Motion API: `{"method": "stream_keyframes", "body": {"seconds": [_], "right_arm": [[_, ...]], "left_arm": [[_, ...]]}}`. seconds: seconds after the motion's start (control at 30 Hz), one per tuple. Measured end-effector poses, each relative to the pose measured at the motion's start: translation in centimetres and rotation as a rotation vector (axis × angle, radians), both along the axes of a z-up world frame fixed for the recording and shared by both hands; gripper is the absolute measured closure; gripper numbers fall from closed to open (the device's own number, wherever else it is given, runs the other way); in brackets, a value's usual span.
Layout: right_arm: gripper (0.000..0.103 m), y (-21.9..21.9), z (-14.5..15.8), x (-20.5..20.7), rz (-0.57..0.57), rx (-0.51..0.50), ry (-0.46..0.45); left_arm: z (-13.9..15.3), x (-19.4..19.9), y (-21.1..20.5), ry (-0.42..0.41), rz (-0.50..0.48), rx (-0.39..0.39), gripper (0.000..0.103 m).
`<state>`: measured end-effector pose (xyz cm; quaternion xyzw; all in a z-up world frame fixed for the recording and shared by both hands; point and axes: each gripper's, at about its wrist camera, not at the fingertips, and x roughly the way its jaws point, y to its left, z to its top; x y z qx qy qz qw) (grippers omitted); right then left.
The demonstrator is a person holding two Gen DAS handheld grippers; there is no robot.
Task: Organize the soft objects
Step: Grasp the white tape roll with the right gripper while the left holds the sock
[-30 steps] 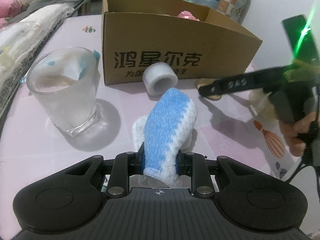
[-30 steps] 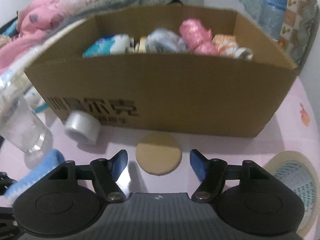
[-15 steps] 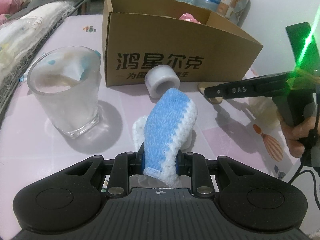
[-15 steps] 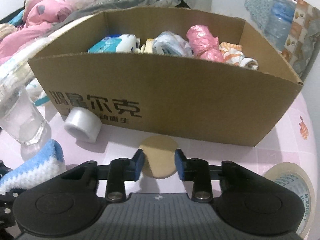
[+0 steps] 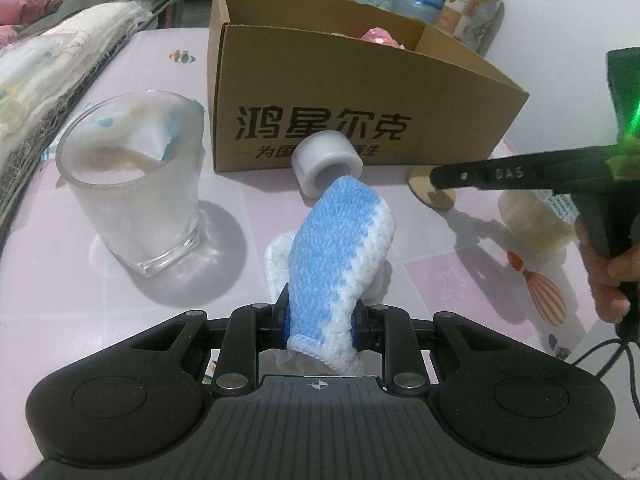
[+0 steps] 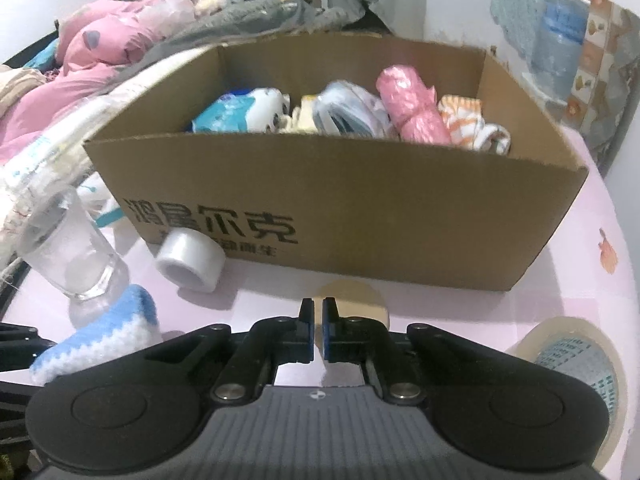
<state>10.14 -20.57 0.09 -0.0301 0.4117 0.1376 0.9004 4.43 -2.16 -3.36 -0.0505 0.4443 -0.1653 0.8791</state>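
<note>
My left gripper (image 5: 320, 322) is shut on a blue and white knitted cloth (image 5: 340, 256), held just above the pink table; the cloth also shows in the right wrist view (image 6: 104, 336). A cardboard box (image 5: 360, 120) with black printed characters stands behind it. In the right wrist view the box (image 6: 360, 216) holds several soft items, among them a pink bundle (image 6: 412, 108) and an orange striped cloth (image 6: 468, 124). My right gripper (image 6: 318, 330) is shut and empty, above the table in front of the box.
A drinking glass (image 5: 136, 188) stands left of the cloth. A clear film roll (image 5: 328, 164) and a round cork coaster (image 5: 430, 190) lie in front of the box. A packing tape roll (image 6: 576, 364) lies at the right. Bedding lies off the table's left edge.
My right gripper has closed from wide open to shut, on nothing, and has risen and pulled back from the box. My left gripper still holds the cloth.
</note>
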Motion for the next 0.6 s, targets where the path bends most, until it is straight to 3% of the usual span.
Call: {"method": "stream_keyframes", "body": {"seconds": [0.27, 0.43, 0.6], "right_arm": [[0.063, 2.3, 0.6, -0.3, 0.114, -0.018, -0.012], [0.058, 2.7, 1.2, 1.5, 0.122, 0.172, 0.03], [0.057, 2.8, 0.1, 4.0, 0.088, 0.373, 0.171]], "left_arm": [[0.0, 0.0, 0.3, -0.002, 0.017, 0.003, 0.08], [0.0, -0.2, 0.7, -0.004, 0.034, 0.007, 0.08], [0.0, -0.3, 1.0, -0.007, 0.043, 0.003, 0.08]]}}
